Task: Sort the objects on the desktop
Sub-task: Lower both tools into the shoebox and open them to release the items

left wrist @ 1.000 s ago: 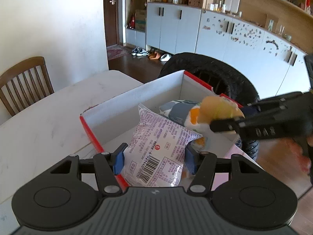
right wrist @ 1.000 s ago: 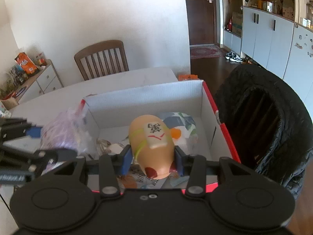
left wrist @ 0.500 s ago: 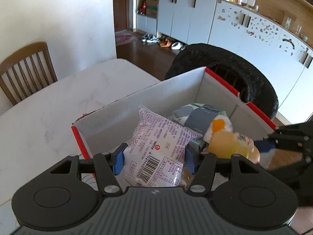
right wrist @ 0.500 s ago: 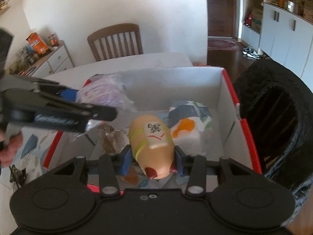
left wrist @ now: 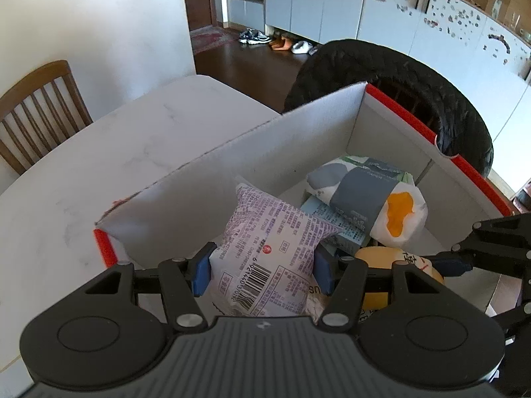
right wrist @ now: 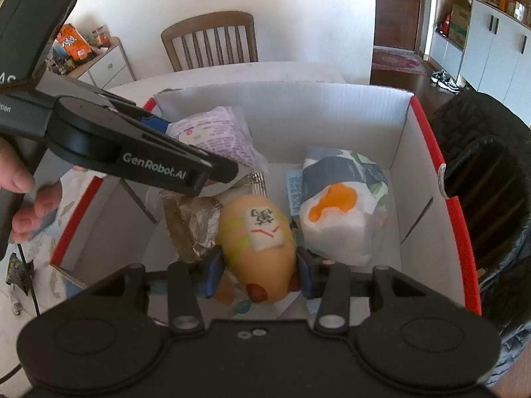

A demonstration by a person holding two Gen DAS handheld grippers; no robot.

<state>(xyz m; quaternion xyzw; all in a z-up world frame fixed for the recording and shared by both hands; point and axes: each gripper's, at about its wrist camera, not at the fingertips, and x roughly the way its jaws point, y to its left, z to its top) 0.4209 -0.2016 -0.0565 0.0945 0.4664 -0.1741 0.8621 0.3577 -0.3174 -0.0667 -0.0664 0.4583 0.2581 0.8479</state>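
Right now my left tongs (left wrist: 262, 270) squeeze a purple snack bag (left wrist: 268, 258) between their blue pads (left wrist: 200, 273), about half open because the bag is puffy. I hold the bag over the near left part of a white box (left wrist: 252, 139) with red edges. It has a black bar code on its front.

My right tongs (right wrist: 257, 273) are pressed on both sides of a yellow squishy toy (right wrist: 257, 235). It has a white patch with a black mark on it and small red bits at the near end. Those tongs are open a bit less than half, tight on the toy. I hold the toy low inside the box, and I cannot tell if it touches the bottom.

Just right of the toy lies a white packet (right wrist: 341, 205) with a grey band and an orange blob. Left of the toy sits some crinkly silver wrap (right wrist: 192, 222) (it looks all scrunched up).

The box stands on the white bench (left wrist: 99, 152). A wooden chair (right wrist: 210, 39) stands at the far side of the bench. Something black and puffy (left wrist: 398, 89) sits just behind the box. My hand (right wrist: 30, 195) shows at the left edge of the right wrist view, gripping the handle of the left tongs.
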